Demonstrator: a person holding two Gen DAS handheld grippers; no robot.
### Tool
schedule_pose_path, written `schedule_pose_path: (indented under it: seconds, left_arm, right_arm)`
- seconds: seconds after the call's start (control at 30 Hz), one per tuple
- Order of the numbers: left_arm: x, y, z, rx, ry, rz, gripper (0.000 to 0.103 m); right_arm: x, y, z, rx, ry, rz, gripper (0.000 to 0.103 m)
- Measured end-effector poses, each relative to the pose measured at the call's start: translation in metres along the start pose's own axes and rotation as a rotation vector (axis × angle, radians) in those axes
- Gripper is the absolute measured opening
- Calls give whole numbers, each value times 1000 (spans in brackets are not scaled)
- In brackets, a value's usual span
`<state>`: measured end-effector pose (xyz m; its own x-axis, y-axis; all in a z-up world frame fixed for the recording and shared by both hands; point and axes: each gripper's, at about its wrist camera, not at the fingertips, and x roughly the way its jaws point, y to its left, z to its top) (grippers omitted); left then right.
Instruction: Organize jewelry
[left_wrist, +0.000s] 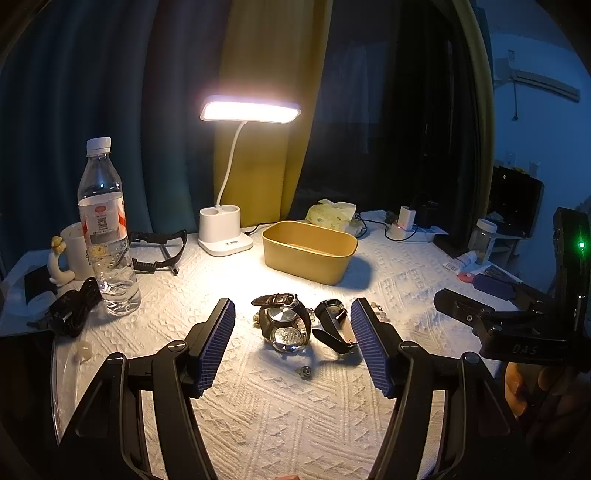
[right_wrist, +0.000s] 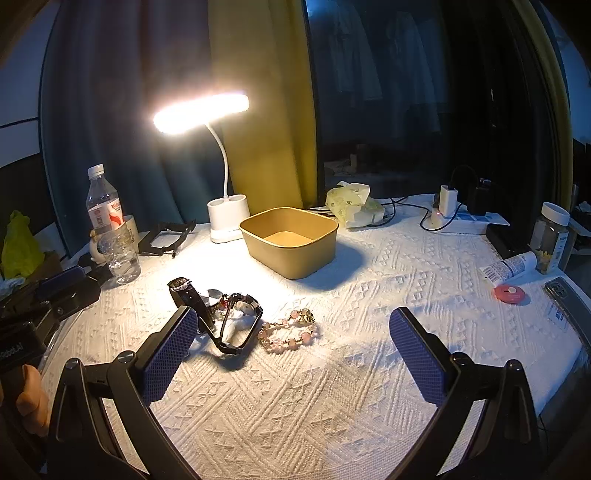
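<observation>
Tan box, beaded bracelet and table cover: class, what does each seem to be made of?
Tan box: probably kraft paperboard or matte plastic; dull, thin rim.
Beaded bracelet: glossy, translucent pink beads, glass or stone, on gold-coloured metal links.
Table cover: white woven fabric with a raised geometric pattern.

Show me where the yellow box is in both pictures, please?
Left wrist view: the yellow box sits just right of centre, beyond the watches, empty as far as shows.
Right wrist view: the same box sits near the centre, behind the pink bead bracelet.
Shared landmark: the white desk lamp stands just left of the box in both.
</observation>
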<state>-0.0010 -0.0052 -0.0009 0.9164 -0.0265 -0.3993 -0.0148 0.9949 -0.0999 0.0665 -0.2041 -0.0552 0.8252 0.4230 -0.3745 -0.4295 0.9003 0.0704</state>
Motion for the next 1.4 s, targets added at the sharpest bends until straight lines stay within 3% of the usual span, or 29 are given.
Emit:
schedule_pose_path:
  seconds: [1.4]
  left_arm:
    - [-4, 2, 4, -9, -3, -8, 68]
  right_arm:
    - [-3, 1, 3, 14, 1, 12, 102]
